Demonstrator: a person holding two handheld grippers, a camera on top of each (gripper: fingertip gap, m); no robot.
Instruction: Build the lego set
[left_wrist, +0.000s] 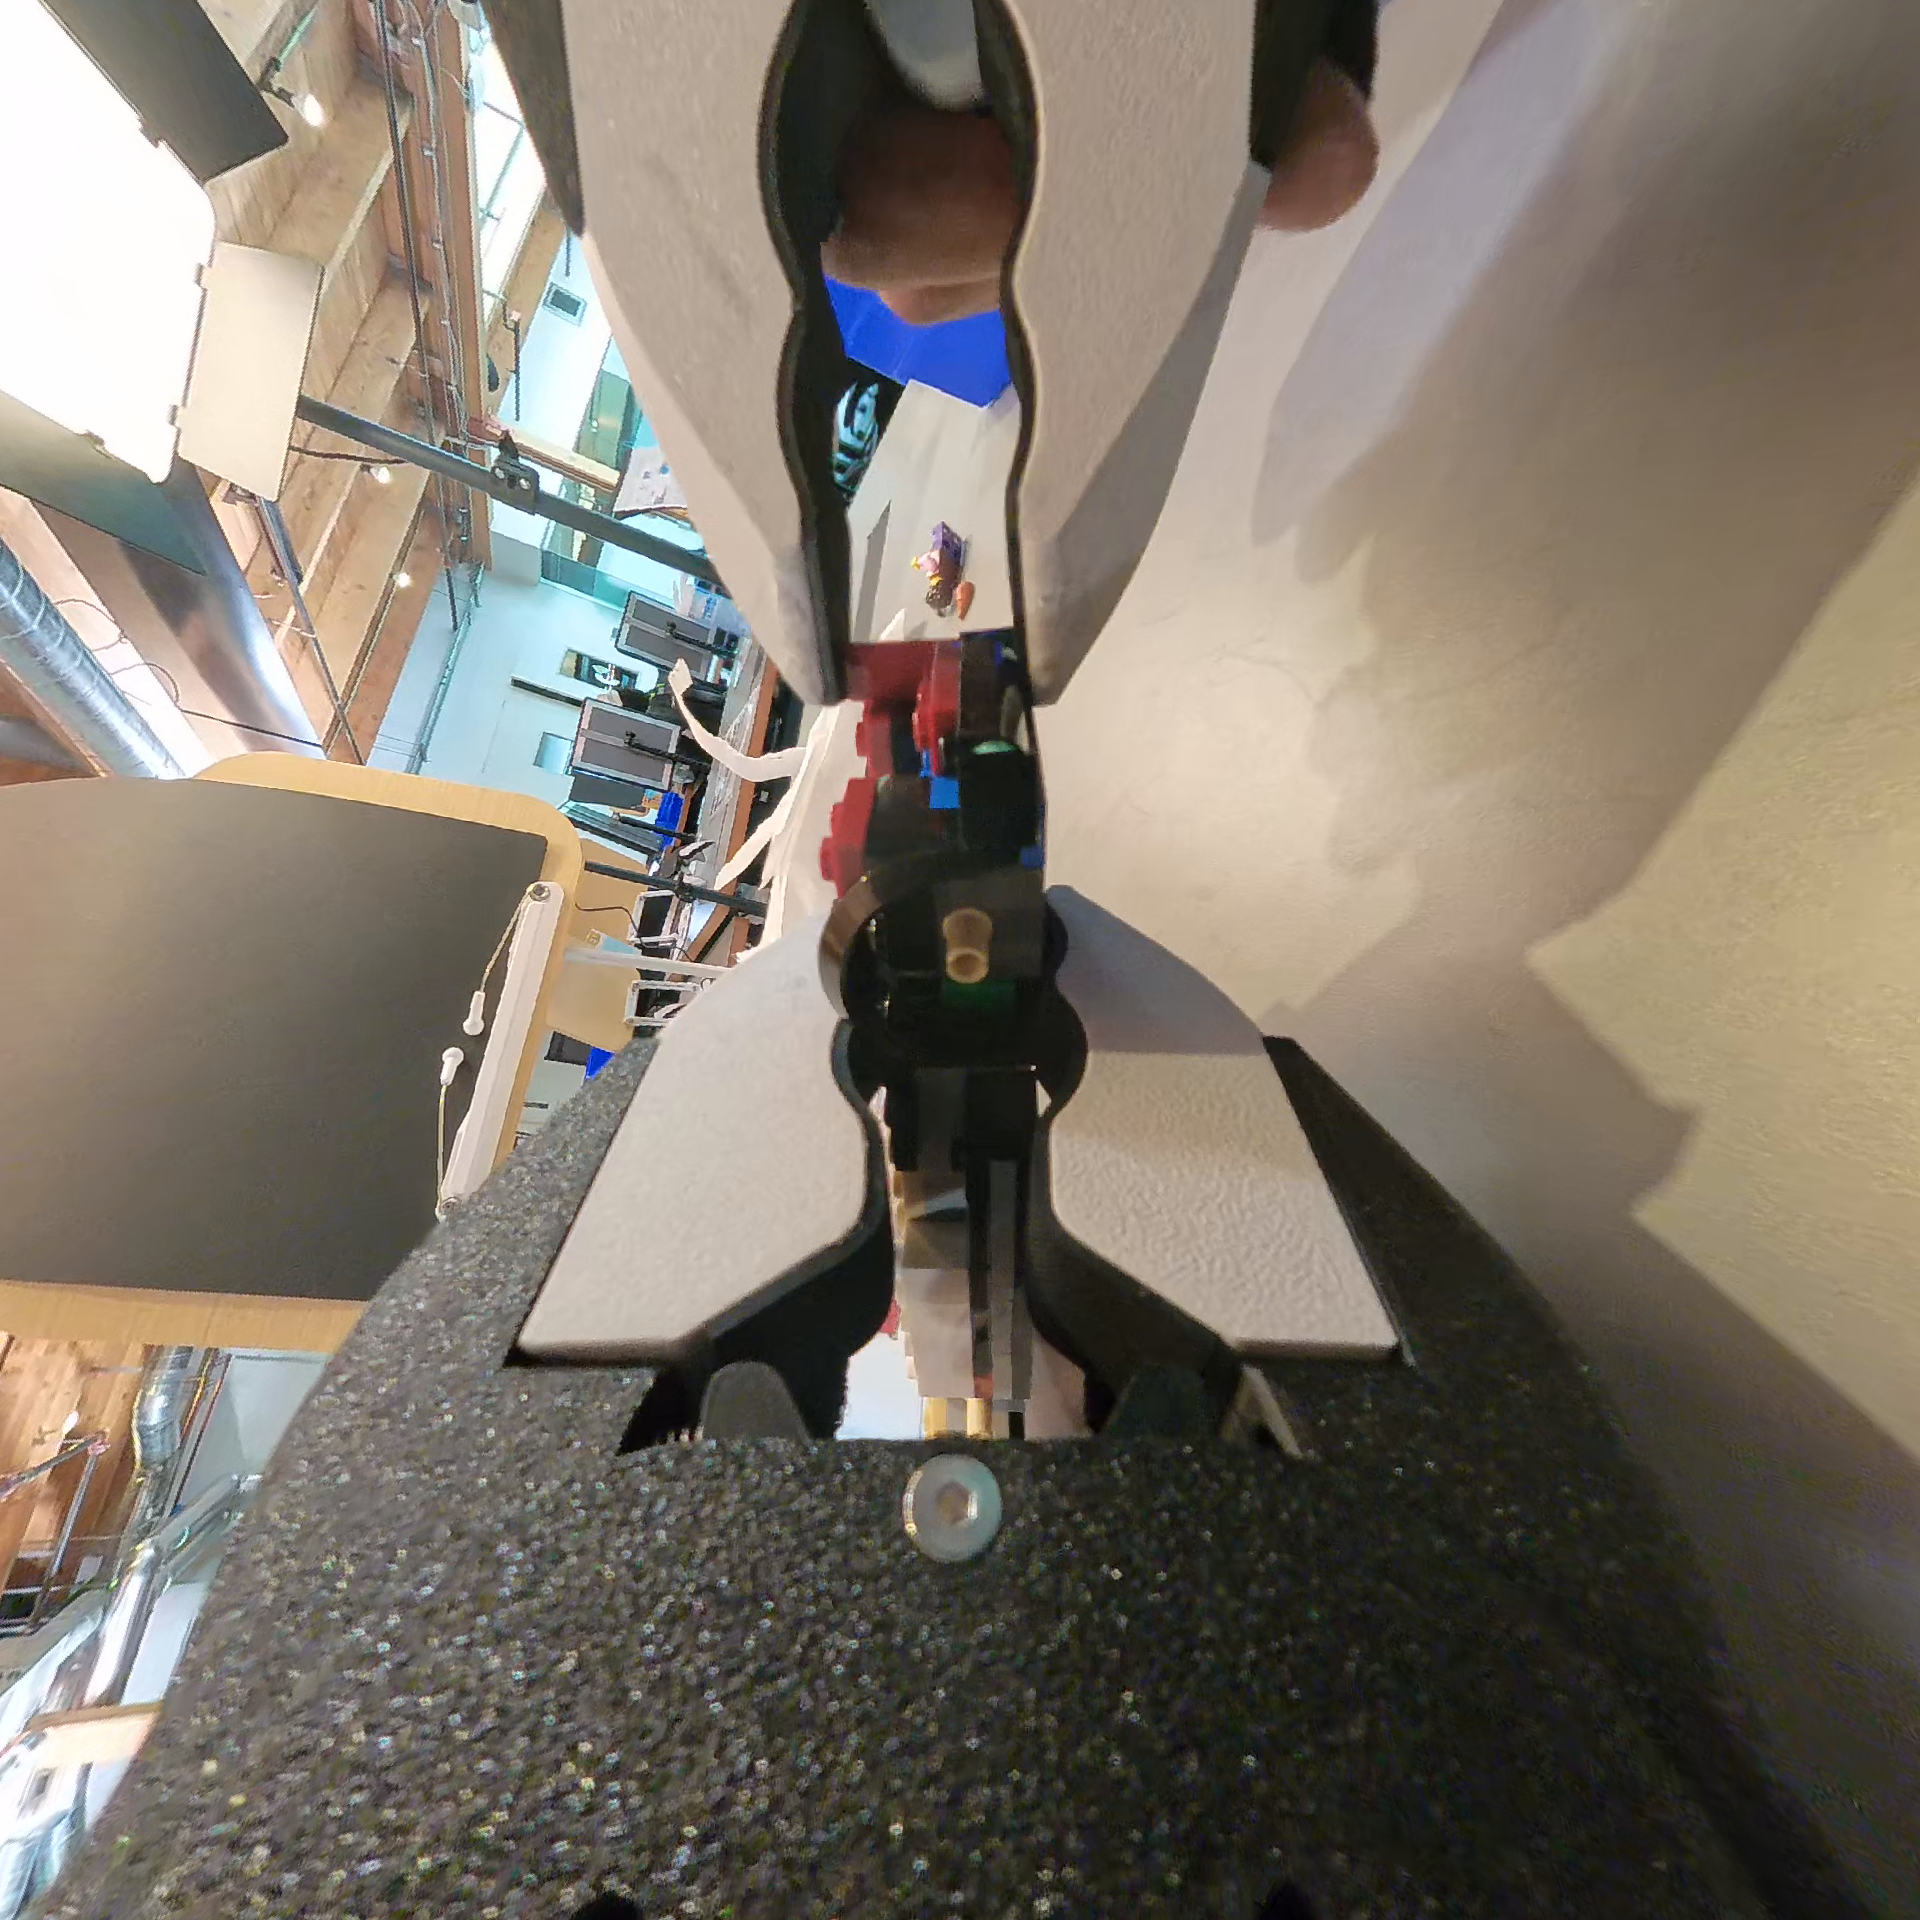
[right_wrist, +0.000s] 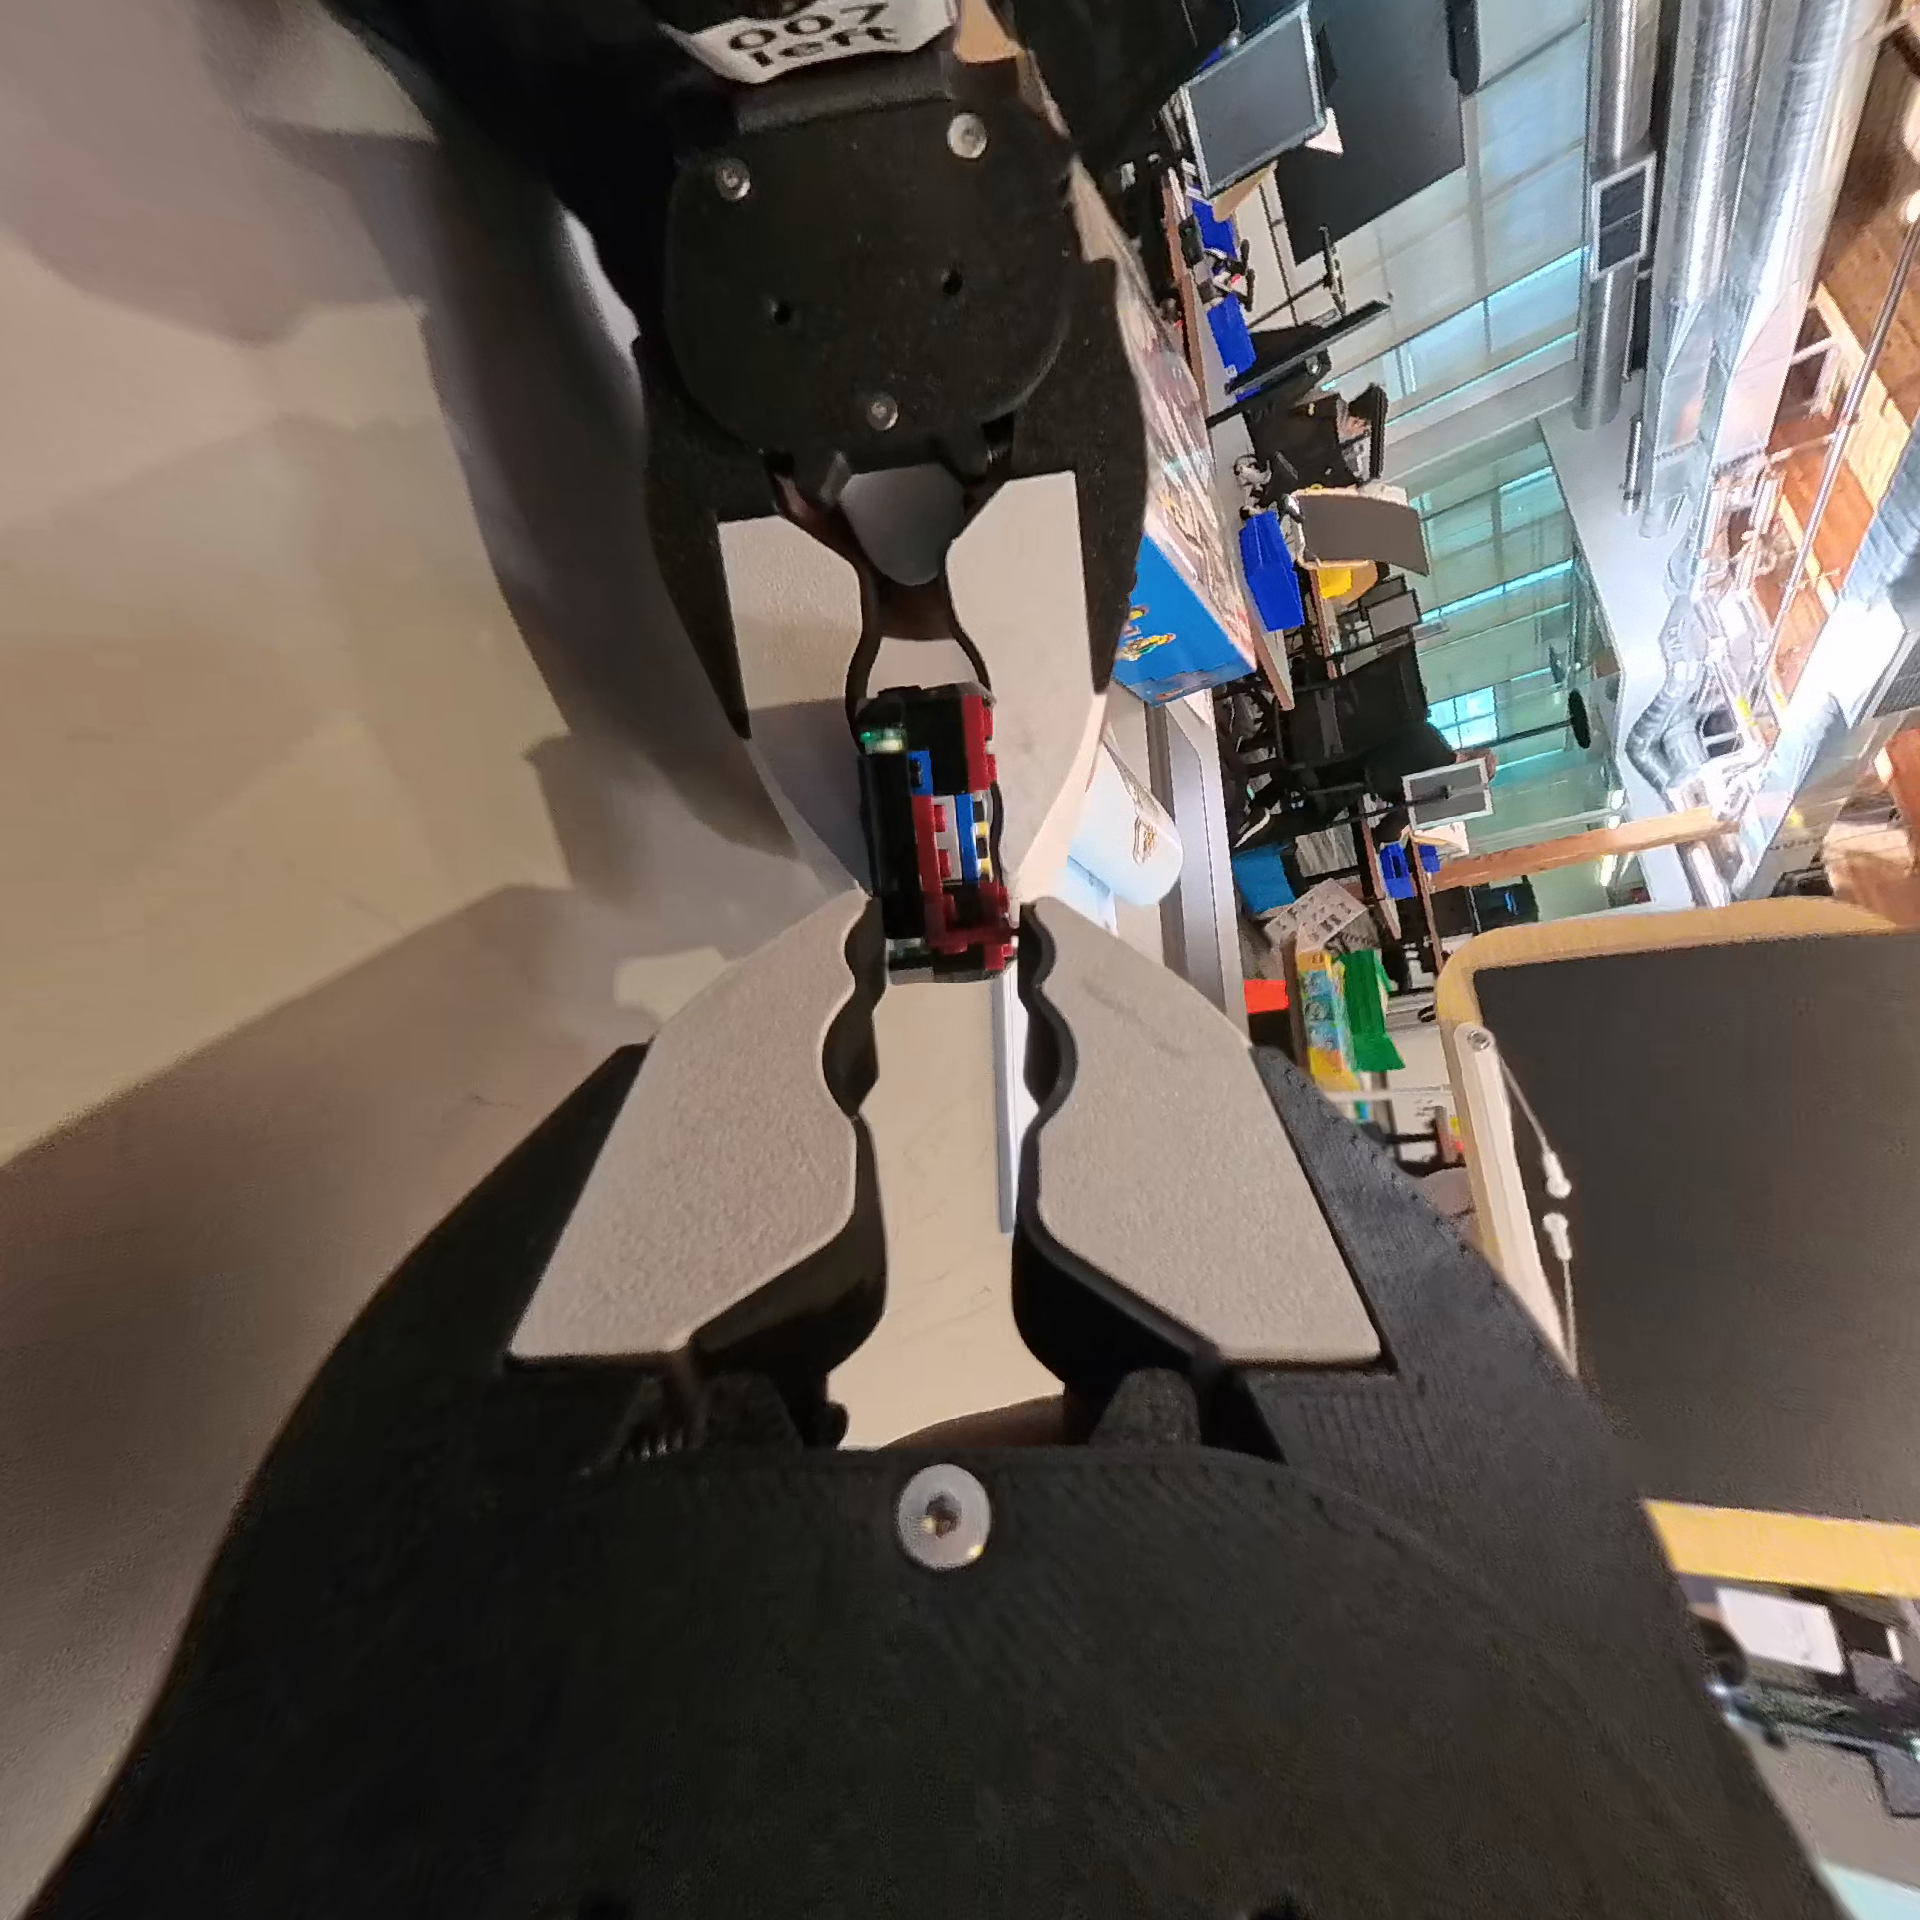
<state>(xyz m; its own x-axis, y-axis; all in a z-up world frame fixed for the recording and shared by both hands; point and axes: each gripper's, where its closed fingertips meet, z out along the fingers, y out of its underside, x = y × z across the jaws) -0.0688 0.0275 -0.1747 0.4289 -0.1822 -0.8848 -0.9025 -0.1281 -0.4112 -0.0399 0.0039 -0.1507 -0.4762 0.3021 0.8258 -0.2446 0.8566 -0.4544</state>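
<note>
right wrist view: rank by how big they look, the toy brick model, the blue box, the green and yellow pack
1. toy brick model, though it sits much nearer the camera.
2. blue box.
3. green and yellow pack; close to the blue box in apparent size, so that order is unsure.

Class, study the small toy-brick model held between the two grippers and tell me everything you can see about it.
The brick model is a small oblong build of studded plastic bricks, mostly black and dark red, with blue, yellow, grey and green bits and a tan peg showing in the left wrist view. It hangs in the air above a pale table, clamped end to end: the left gripper grips its far end, and the right gripper closes on its near end.
</note>
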